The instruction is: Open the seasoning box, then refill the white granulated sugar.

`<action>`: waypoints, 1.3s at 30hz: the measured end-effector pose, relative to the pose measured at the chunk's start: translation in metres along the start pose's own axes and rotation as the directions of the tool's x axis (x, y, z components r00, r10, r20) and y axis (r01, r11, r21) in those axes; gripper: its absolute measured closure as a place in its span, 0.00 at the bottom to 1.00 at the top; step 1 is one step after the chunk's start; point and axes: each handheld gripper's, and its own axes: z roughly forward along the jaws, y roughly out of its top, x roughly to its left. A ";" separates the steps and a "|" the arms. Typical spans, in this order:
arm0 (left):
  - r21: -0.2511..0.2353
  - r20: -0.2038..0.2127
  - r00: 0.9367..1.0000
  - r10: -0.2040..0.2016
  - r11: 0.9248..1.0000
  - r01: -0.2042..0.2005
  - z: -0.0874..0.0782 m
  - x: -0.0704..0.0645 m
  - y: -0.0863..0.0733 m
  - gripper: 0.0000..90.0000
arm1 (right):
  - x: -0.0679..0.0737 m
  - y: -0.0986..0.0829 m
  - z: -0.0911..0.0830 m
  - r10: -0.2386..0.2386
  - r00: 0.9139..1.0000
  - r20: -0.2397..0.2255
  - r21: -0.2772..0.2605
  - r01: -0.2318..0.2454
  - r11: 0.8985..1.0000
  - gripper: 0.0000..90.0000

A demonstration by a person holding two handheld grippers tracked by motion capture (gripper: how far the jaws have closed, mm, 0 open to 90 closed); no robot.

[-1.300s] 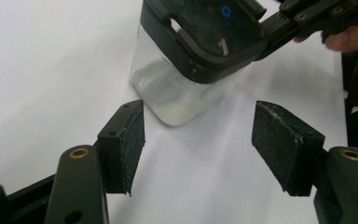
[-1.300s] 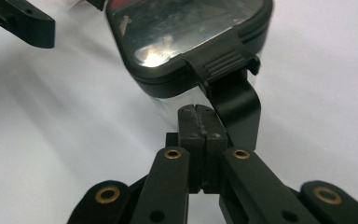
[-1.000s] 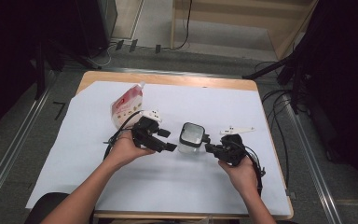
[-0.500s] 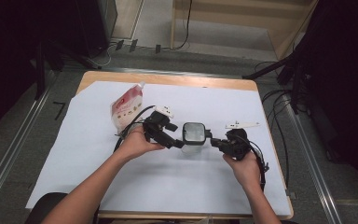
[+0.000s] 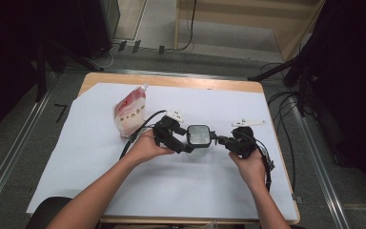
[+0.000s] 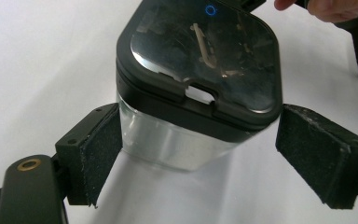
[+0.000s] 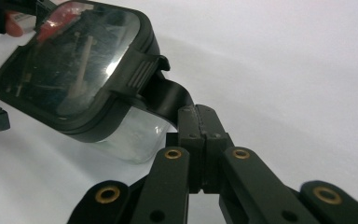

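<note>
A clear square container (image 5: 198, 135) with a black lid stands on the white sheet at the table's middle. In the left gripper view the container (image 6: 200, 60) sits between the pads of my left gripper (image 6: 205, 154), which is open; the left pad (image 6: 98, 154) is close against the clear wall and the right pad stands a little off the lid. From the high view the left gripper (image 5: 189, 143) reaches in from the left. My right gripper (image 7: 196, 116) is shut on the lid's black latch tab (image 7: 165, 95), at the container's right side (image 5: 219, 140).
A red and white pouch (image 5: 130, 113) lies left of the grippers, near the sheet's back. The white sheet (image 5: 124, 191) covers most of the wooden table (image 5: 171, 81). Cables (image 5: 286, 109) hang off the right edge.
My left gripper has moved right, up to the container, and its jaws now straddle it. The right gripper and the container have shifted slightly away from the person.
</note>
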 end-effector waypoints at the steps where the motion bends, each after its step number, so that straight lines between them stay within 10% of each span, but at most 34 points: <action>1: -0.007 -0.002 1.000 0.002 1.000 -0.002 0.001 0.000 0.000 0.17 | 0.001 0.000 0.001 0.004 1.000 0.007 0.006 -0.004 1.000 1.00; 16: 0.015 -0.102 0.992 0.070 0.998 -0.069 0.010 -0.011 0.008 0.16 | 0.001 0.000 0.004 0.014 0.999 0.030 0.013 -0.015 1.000 1.00; 39: 0.003 -0.117 0.989 0.088 0.996 -0.088 -0.003 -0.019 0.021 0.17 | 0.004 -0.001 0.003 0.018 1.000 0.014 0.007 -0.018 1.000 1.00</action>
